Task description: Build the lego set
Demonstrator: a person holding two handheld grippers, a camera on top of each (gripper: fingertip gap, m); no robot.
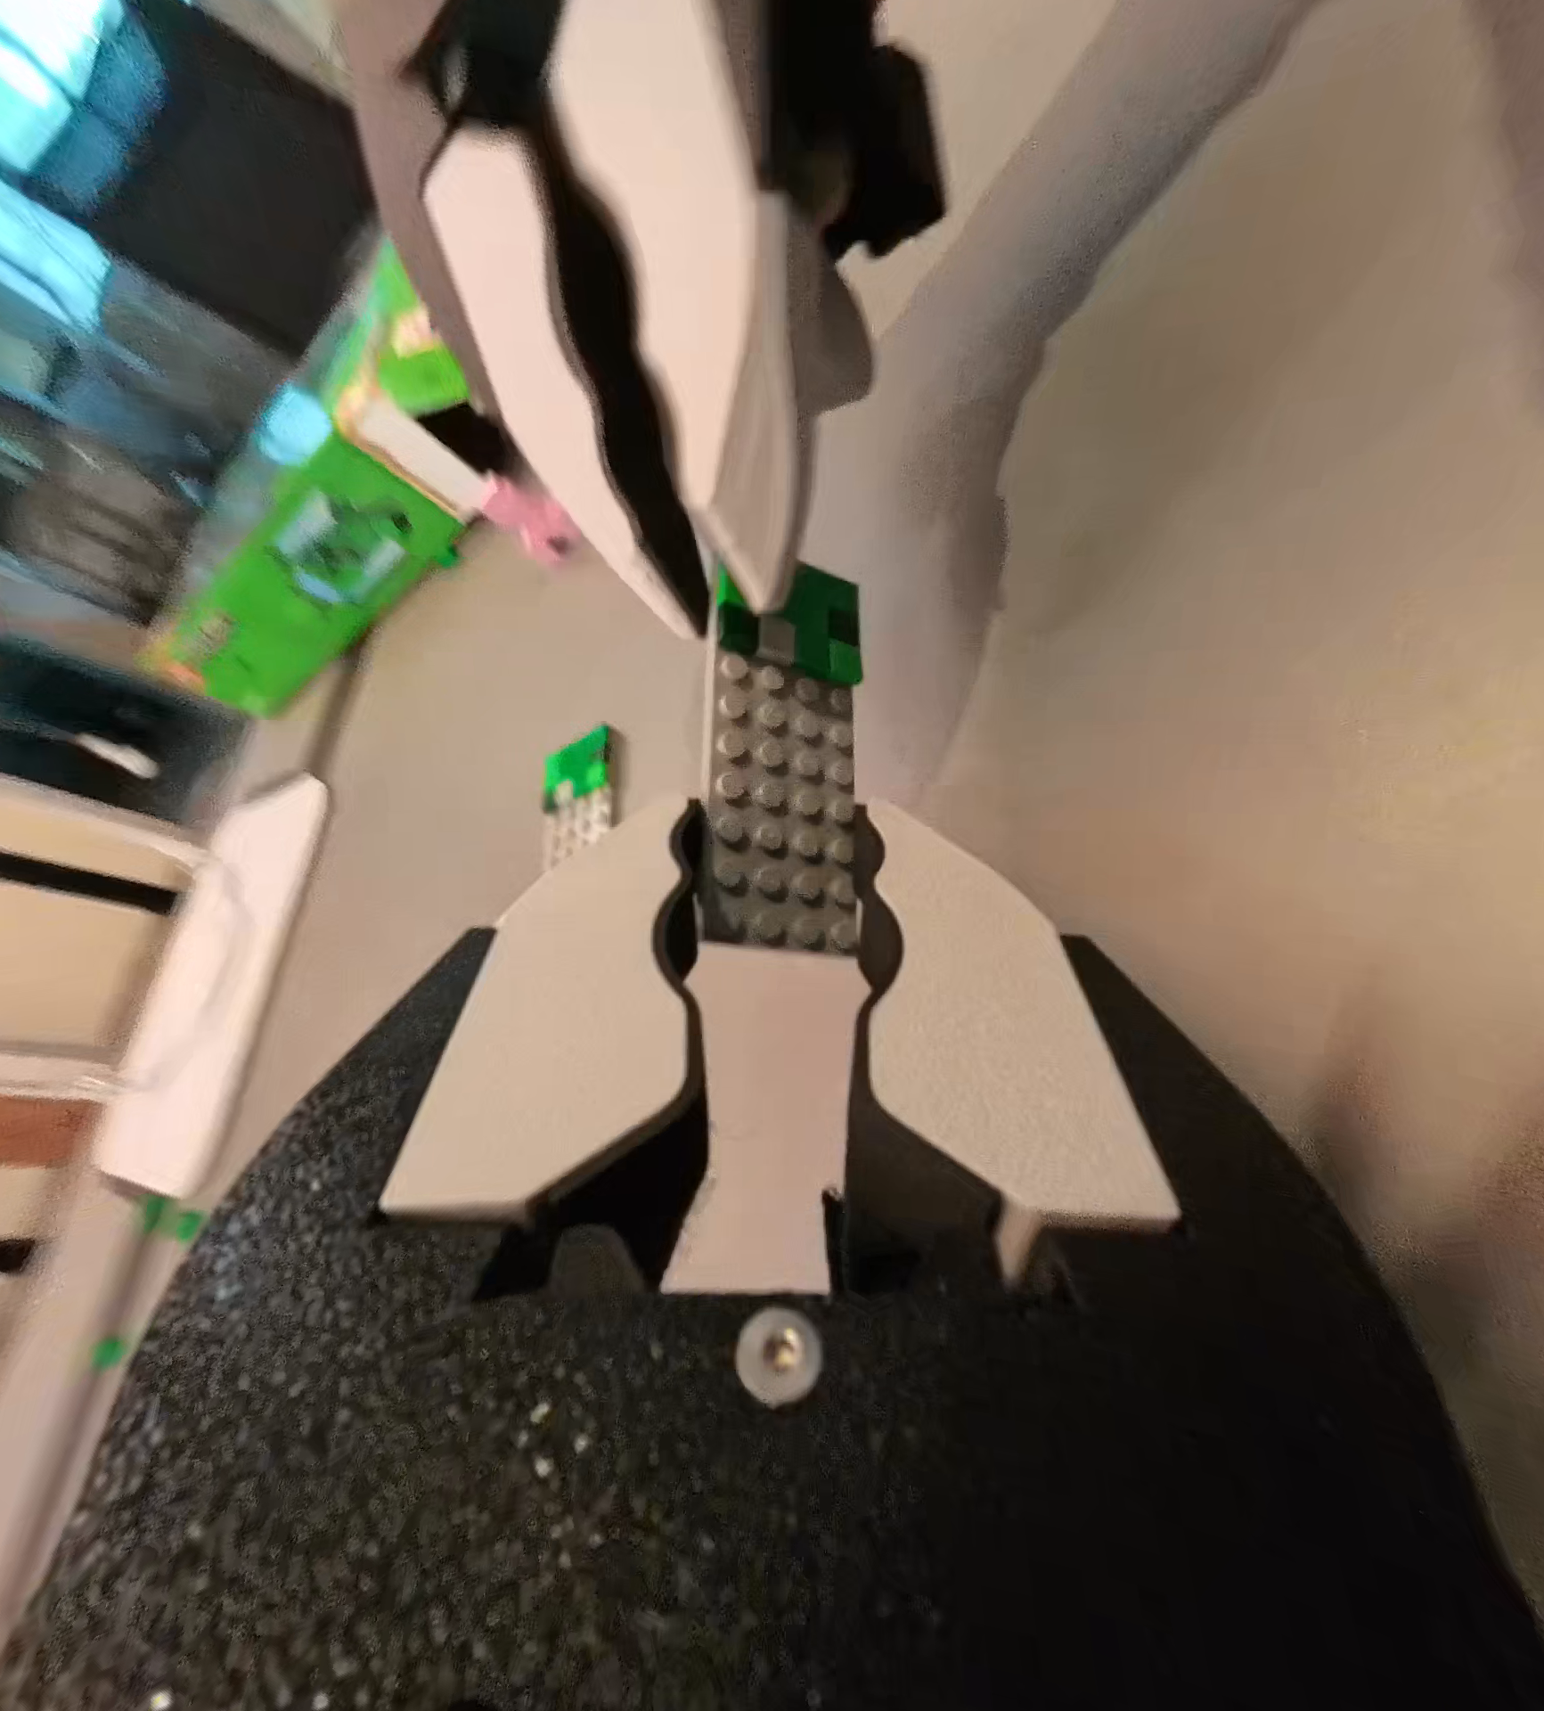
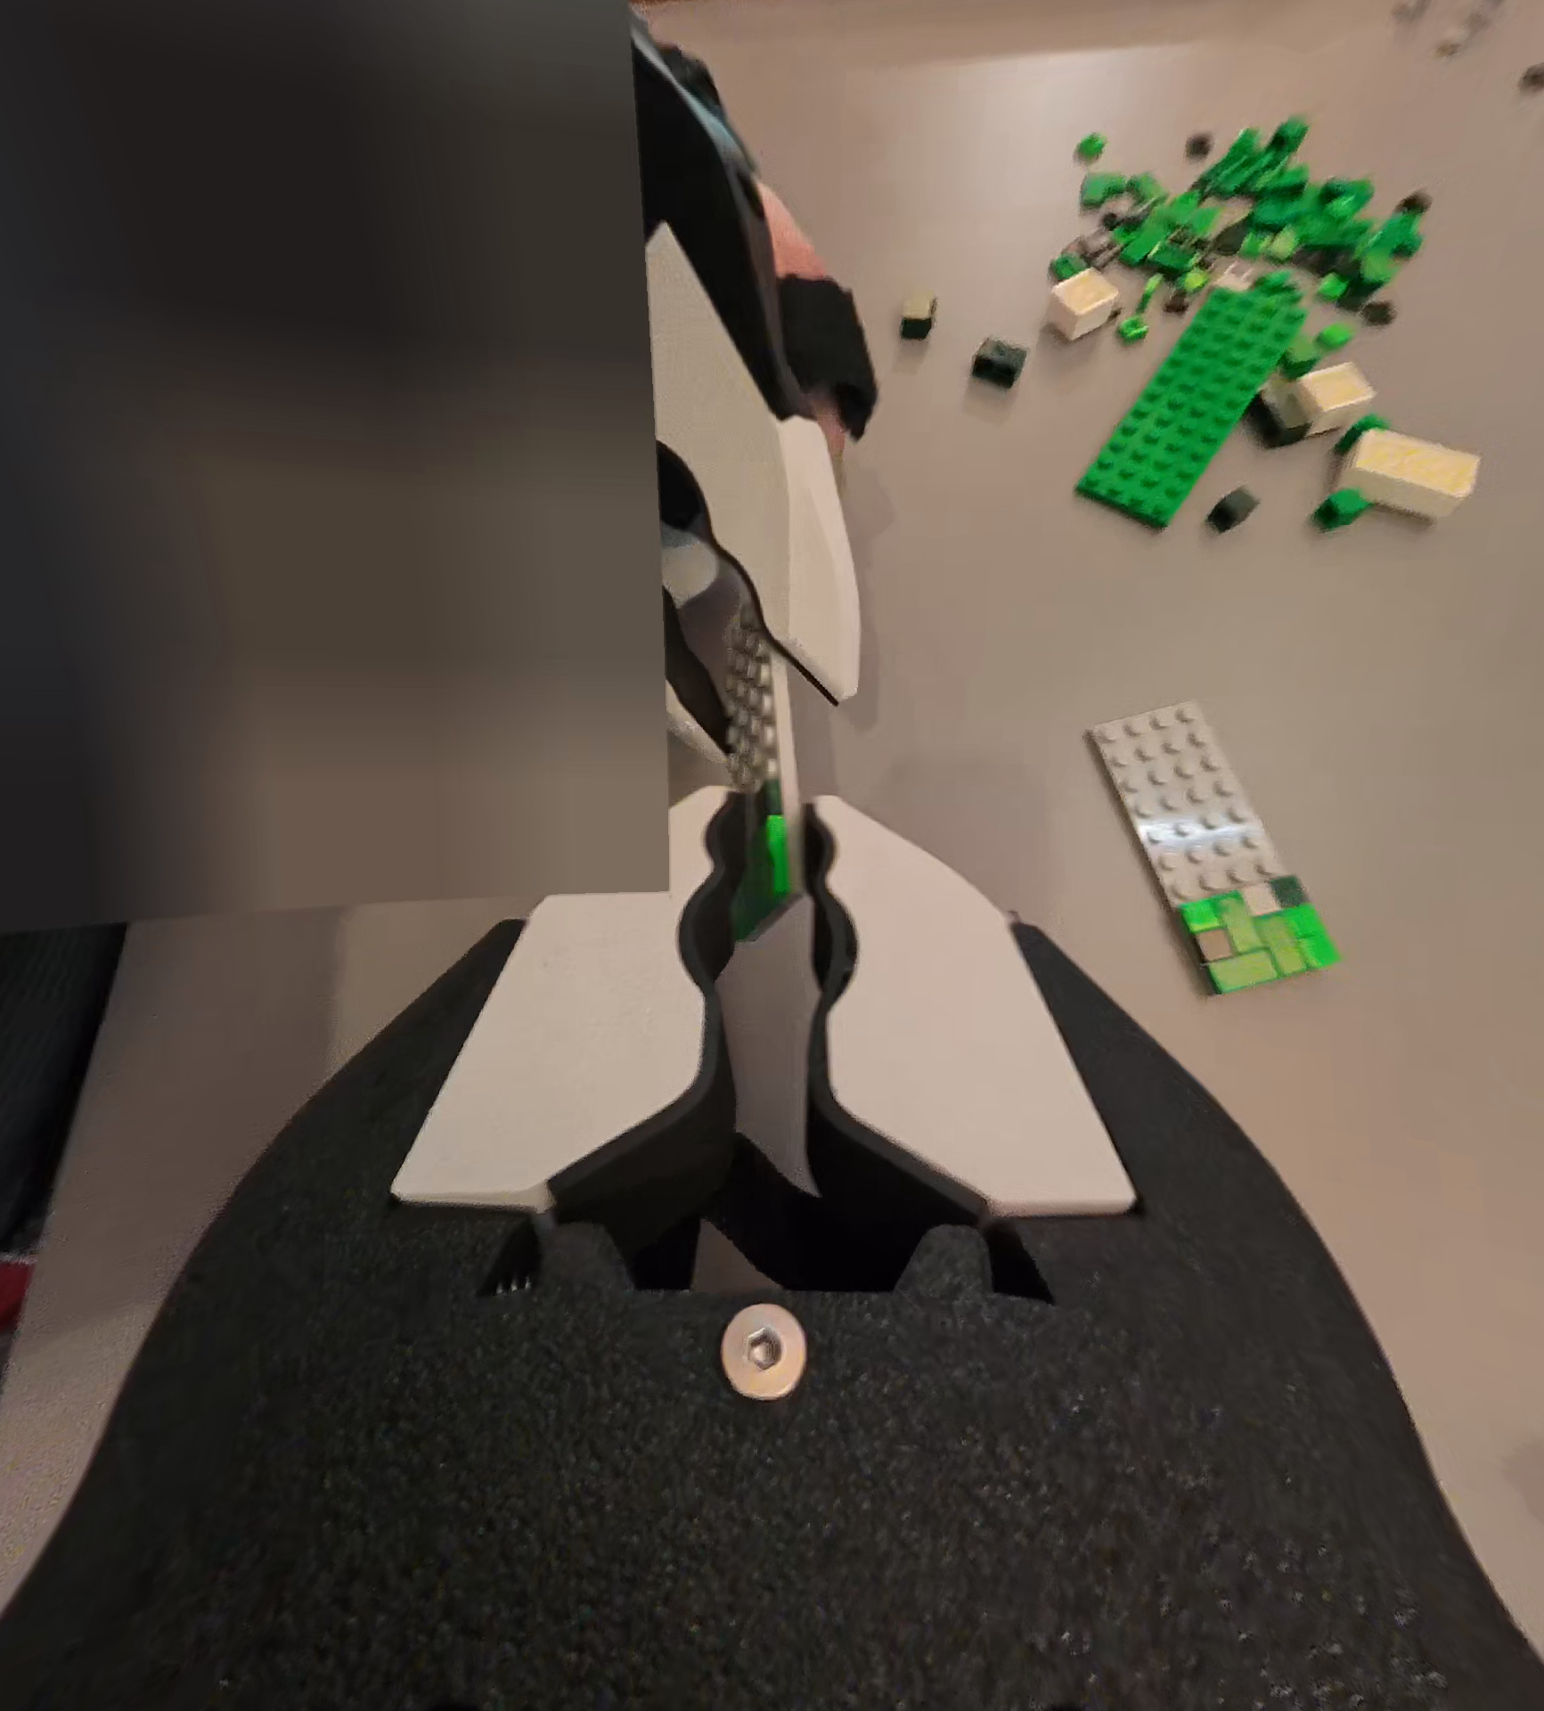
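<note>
A grey studded plate (image 1: 782,741) with green tiles (image 1: 828,630) at its far end is held in the air between both grippers. My left gripper (image 1: 777,824) is shut on the plate's near grey end. My right gripper (image 1: 731,606) comes in from above and is shut on the green-tiled end. In the right wrist view my right gripper (image 2: 770,815) pinches the green end (image 2: 772,861) edge-on. The plate's studs (image 2: 754,704) run up to the left gripper (image 2: 749,731) beyond.
A second grey plate with green tiles (image 2: 1212,852) lies on the grey table (image 2: 981,648) and also shows in the left wrist view (image 1: 578,787). A long green plate (image 2: 1189,407), a pile of green bricks (image 2: 1258,213) and white bricks (image 2: 1407,472) lie farther off. A green box (image 1: 314,574) stands at the left.
</note>
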